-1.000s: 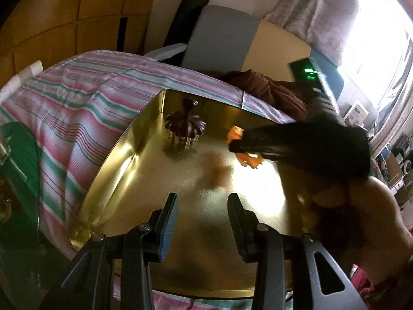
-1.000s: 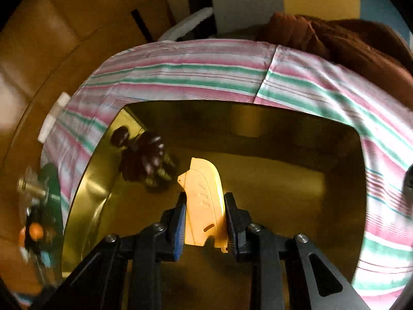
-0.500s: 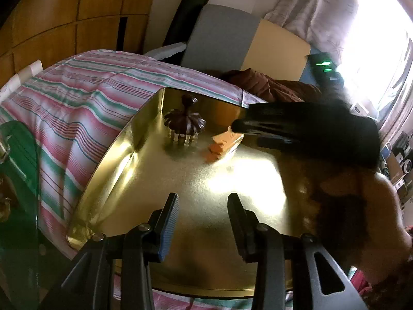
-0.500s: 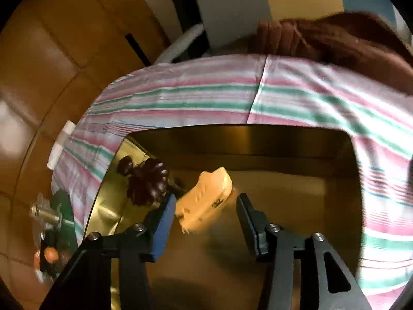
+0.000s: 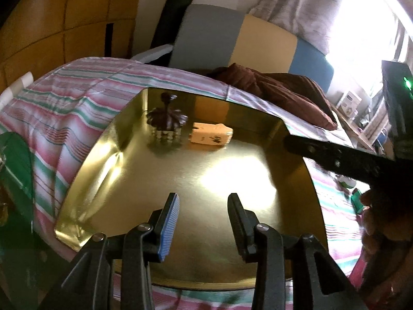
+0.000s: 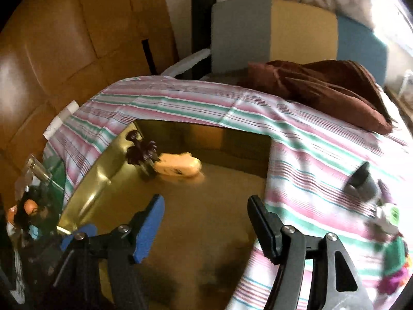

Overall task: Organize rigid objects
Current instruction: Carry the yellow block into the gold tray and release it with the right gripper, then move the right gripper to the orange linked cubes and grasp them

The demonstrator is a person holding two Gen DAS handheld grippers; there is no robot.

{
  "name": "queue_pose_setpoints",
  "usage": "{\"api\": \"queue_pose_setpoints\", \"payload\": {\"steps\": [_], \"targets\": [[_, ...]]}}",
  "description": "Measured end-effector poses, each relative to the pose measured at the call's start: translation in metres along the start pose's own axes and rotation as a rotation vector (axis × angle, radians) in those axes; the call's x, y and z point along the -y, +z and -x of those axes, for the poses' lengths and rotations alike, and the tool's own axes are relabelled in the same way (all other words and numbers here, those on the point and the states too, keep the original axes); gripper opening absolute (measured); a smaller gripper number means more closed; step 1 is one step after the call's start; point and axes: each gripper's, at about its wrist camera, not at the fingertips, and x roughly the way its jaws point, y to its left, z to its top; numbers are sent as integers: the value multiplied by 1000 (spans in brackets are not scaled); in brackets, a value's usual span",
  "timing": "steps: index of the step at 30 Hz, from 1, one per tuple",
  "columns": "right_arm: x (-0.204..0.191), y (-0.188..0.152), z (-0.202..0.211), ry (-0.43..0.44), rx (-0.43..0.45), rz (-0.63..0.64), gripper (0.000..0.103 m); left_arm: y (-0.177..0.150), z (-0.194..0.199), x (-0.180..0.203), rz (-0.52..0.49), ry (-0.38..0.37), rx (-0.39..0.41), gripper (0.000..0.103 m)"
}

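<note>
A gold metal tray (image 5: 85, 165) (image 6: 103, 180) lies on a striped cloth. At its far end an orange plastic piece (image 5: 211, 135) (image 6: 179, 167) rests flat beside a dark brown scalp massager (image 5: 166, 120) (image 6: 142, 152). My left gripper (image 5: 202, 214) hovers over the tray's near part, jaws apart with nothing between them. My right gripper (image 6: 206, 214) is pulled back above the tray's near right side; its jaws are opening and hold nothing. In the left wrist view the right gripper's dark finger (image 5: 335, 155) reaches in from the right, held by a hand (image 5: 382, 219).
The striped cloth (image 6: 296, 149) covers the surface around the tray. A brown pillow (image 6: 322, 90) lies behind. A dark cup-like object (image 6: 361, 180) and colourful small items (image 6: 392, 245) lie on the cloth to the right. A green item (image 5: 15, 168) sits left of the tray.
The right gripper let go of the orange piece, which now lies in the tray by the massager. That gripper opened and drew back up to the right. The left gripper stayed put.
</note>
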Motion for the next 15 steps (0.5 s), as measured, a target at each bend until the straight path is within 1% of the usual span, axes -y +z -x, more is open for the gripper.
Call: {"api": "queue_pose_setpoints", "payload": {"steps": [3, 6, 10, 15], "targets": [[19, -12, 13, -24, 1, -32, 71, -2, 1, 9, -22, -56, -3, 39], [40, -30, 24, -58, -5, -45, 71, -7, 3, 20, -48, -114, -4, 39], [67, -51, 34, -117, -30, -65, 73, -11, 8, 38, -103, -128, 14, 39], [117, -80, 42, -198, -79, -152, 73, -15, 12, 52, -155, -140, 24, 39]]}}
